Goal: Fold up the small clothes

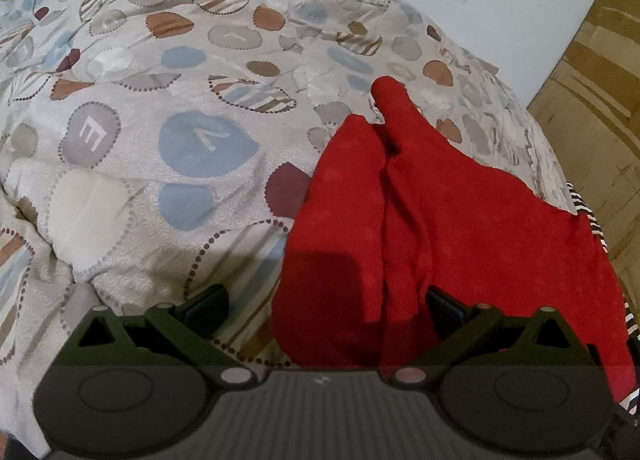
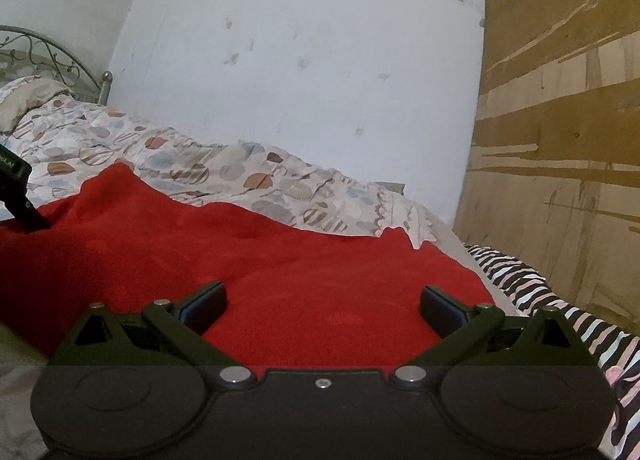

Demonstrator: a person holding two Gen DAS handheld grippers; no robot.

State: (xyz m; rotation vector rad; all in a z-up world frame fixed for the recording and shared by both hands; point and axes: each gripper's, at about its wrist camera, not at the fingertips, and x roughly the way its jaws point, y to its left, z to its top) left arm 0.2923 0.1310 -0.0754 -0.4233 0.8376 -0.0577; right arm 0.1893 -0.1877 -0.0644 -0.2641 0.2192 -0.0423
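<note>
The patterned bedspread [image 1: 168,140] covers the bed and carries all other items. The red garment [image 1: 420,212] lies on the bedspread near the bed's edge, partly bunched, with a narrow section extending away from the camera. A striped cloth [image 2: 520,284] lies beside it, touching its edge. The left gripper [image 1: 326,310] is released, fingers spread, one over the bedspread and one over the garment. The right gripper [image 2: 324,306] is released above the garment, gripping nothing.

Dim, soft shadows, fisheye-warped edges
</note>
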